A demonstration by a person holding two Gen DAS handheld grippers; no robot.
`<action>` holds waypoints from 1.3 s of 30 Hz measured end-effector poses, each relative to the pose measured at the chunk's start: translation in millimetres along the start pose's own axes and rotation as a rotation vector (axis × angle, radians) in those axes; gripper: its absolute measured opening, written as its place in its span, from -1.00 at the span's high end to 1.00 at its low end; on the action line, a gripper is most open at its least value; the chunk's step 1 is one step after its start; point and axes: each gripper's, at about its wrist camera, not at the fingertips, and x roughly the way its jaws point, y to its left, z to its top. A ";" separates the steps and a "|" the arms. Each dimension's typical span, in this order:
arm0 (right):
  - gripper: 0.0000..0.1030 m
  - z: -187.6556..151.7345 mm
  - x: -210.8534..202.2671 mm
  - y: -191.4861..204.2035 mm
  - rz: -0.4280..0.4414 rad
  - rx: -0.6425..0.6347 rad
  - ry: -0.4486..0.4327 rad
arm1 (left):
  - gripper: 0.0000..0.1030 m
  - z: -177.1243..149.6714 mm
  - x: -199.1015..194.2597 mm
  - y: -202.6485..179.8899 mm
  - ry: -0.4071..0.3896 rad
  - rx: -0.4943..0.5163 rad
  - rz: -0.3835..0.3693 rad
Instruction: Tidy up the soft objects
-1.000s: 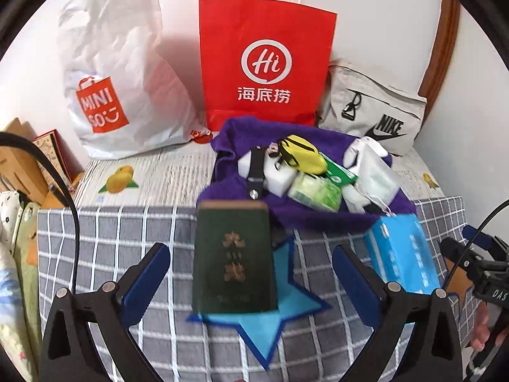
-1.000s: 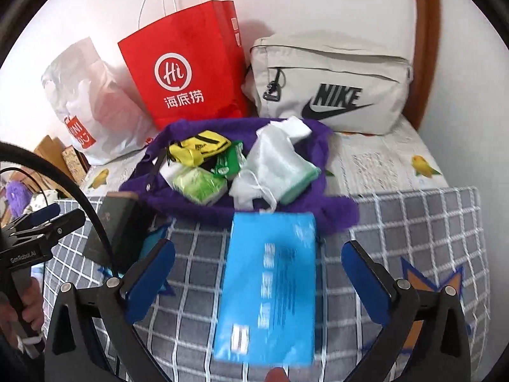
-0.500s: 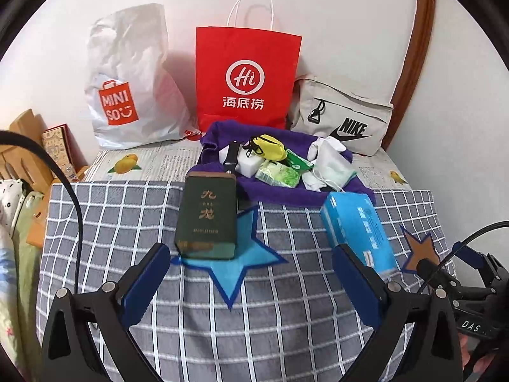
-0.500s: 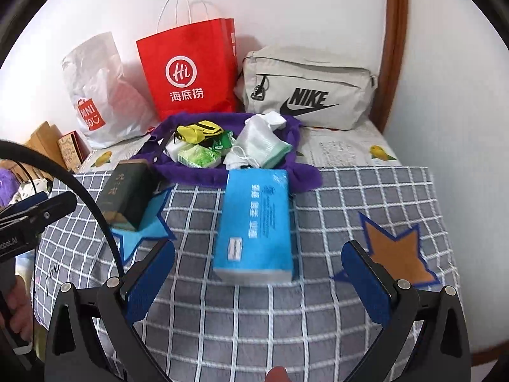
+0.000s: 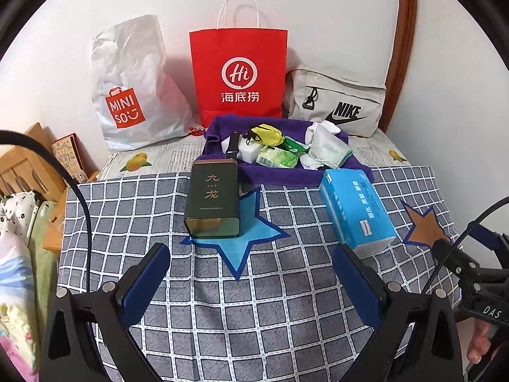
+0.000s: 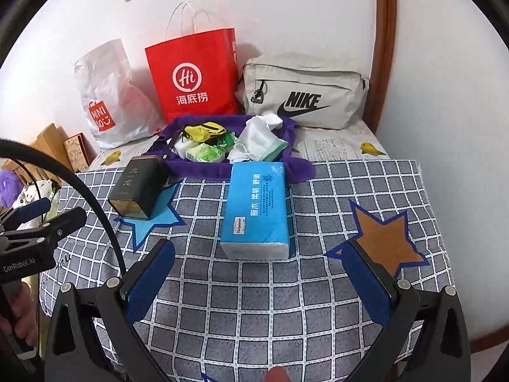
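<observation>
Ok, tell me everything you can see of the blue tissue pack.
The tissue pack is a soft oblong brick in glossy blue plastic wrap with white print; white tissue shows at its near end. It looks sealed and full. It lies flat on the checked cloth, far end against or just short of the purple cloth, between the green tin and orange star. Neither gripper touches it.

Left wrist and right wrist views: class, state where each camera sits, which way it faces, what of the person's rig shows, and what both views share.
Left wrist: on the left gripper, facing the wall over the green tin; the right gripper shows at the right edge.
Right wrist: on the right gripper, facing the tissue pack; the left gripper shows at the left edge.
Shared: tin, tissue pack, purple cloth, red bag.
</observation>
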 end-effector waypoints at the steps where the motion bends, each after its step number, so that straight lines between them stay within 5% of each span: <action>1: -1.00 -0.4 -1.4 -0.4 -0.002 0.002 -0.003 | -0.99 0.0 0.2 -0.2 0.001 0.001 -0.003; 39: -1.00 -0.9 -21.7 8.0 0.012 -0.013 -0.034 | -0.99 -2.4 -9.0 -0.9 -0.002 0.024 0.006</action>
